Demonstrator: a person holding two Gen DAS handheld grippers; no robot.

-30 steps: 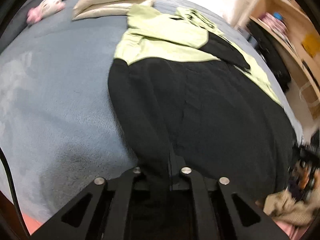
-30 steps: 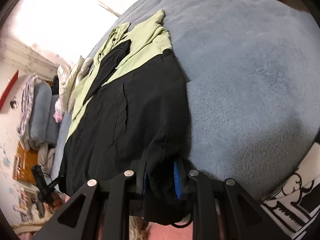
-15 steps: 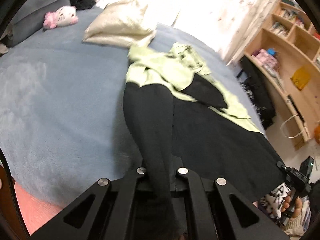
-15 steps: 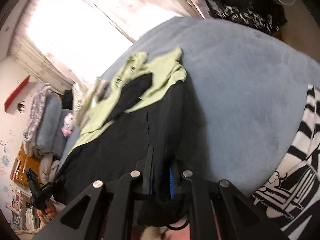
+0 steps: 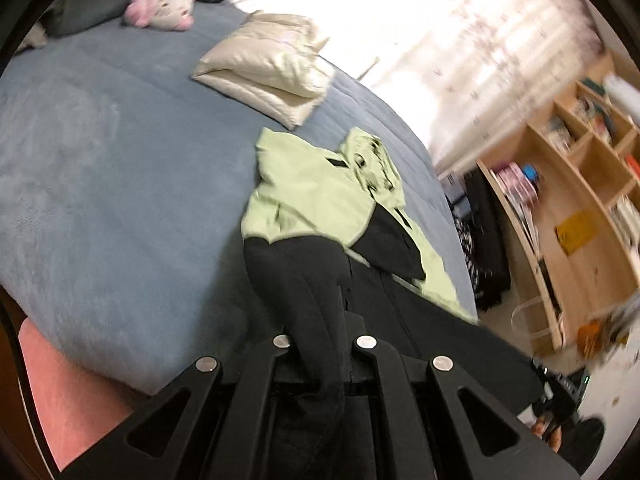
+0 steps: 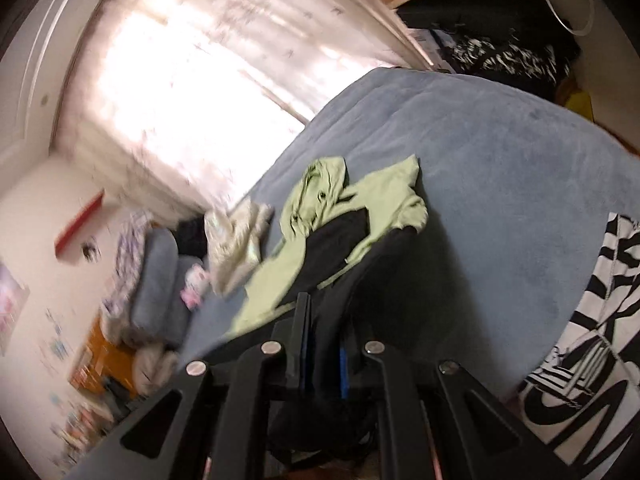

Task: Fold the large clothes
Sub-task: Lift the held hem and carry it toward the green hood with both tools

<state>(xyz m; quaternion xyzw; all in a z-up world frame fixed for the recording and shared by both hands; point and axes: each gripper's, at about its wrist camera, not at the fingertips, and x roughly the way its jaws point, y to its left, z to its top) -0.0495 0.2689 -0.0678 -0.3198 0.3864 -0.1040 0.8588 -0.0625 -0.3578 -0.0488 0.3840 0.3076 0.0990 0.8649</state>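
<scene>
A large black and light green jacket (image 5: 320,216) lies on the blue bed (image 5: 100,184), green top and hood at the far end. My left gripper (image 5: 325,344) is shut on the black hem at one corner and holds it lifted above the bed. My right gripper (image 6: 322,340) is shut on the other black hem corner of the jacket (image 6: 340,208), also lifted. The black lower part hangs stretched from both grippers toward the green part.
A cream folded quilted garment (image 5: 268,68) and a pink and white plush toy (image 5: 160,8) lie at the bed's far end. Wooden shelves (image 5: 580,184) stand to the right. A black and white patterned cloth (image 6: 592,344) hangs at the bed's edge. A bright window (image 6: 192,76) is behind.
Both grippers have risen and pulled back with the black hem, lifting the jacket's lower part off the bed. More of the room and window shows in both views.
</scene>
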